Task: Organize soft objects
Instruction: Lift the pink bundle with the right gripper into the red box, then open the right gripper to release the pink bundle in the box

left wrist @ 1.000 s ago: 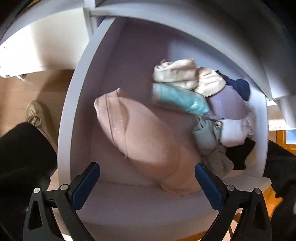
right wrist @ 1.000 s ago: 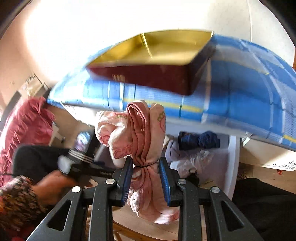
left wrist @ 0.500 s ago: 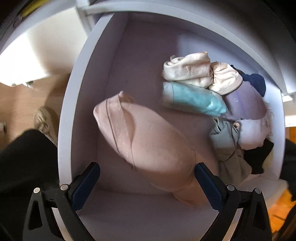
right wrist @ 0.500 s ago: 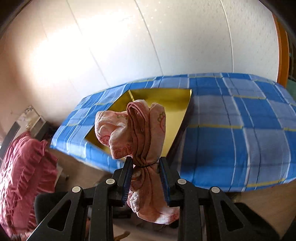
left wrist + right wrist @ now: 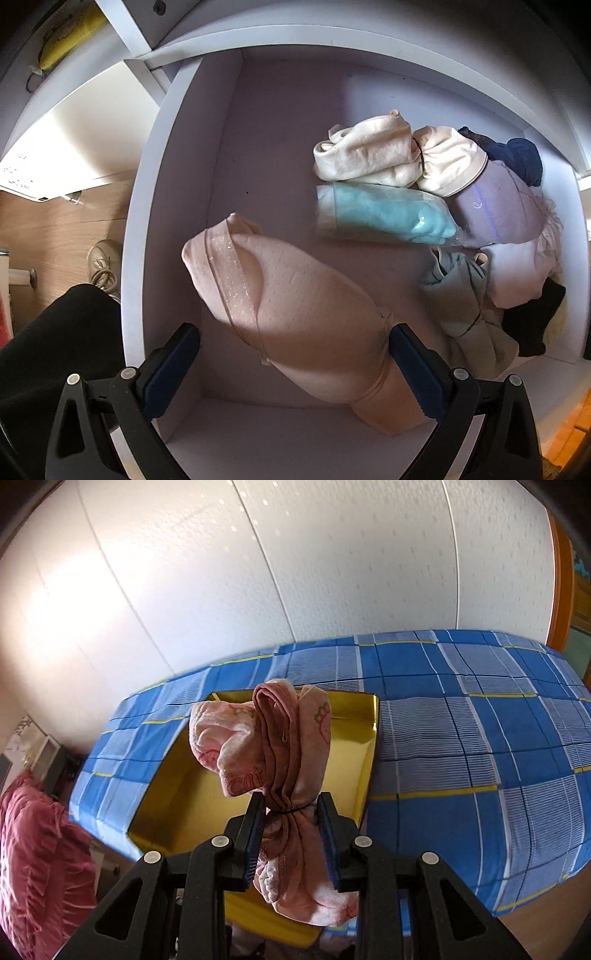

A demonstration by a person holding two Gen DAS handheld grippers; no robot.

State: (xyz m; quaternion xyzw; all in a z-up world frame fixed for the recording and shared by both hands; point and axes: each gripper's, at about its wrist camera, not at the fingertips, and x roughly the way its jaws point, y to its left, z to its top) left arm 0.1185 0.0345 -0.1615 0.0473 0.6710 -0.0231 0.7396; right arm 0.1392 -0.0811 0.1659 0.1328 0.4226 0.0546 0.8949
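In the left wrist view my left gripper (image 5: pixel 291 354) is open over a white drawer (image 5: pixel 147 236). A large beige-pink padded garment (image 5: pixel 295 299) lies between its fingers, untouched by the left finger. Rolled cream (image 5: pixel 365 151), teal (image 5: pixel 384 214), lilac (image 5: pixel 498 206) and dark items are piled at the drawer's right side. In the right wrist view my right gripper (image 5: pixel 291 834) is shut on a pink patterned cloth bundle (image 5: pixel 280 746) tied with a band. It holds the bundle above an open gold-lined box (image 5: pixel 354 771) on a blue checked bed (image 5: pixel 480 746).
A person's black-trousered leg (image 5: pixel 55 339) and a beige shoe (image 5: pixel 103 262) are left of the drawer on wood flooring. A white panelled wall (image 5: pixel 295 572) stands behind the bed. A red ruffled cushion (image 5: pixel 37 867) is at the lower left of the right wrist view.
My right gripper has risen with the pink bundle from beside the drawer to above the gold box on the bed. My left gripper has moved slightly closer over the drawer, still open.
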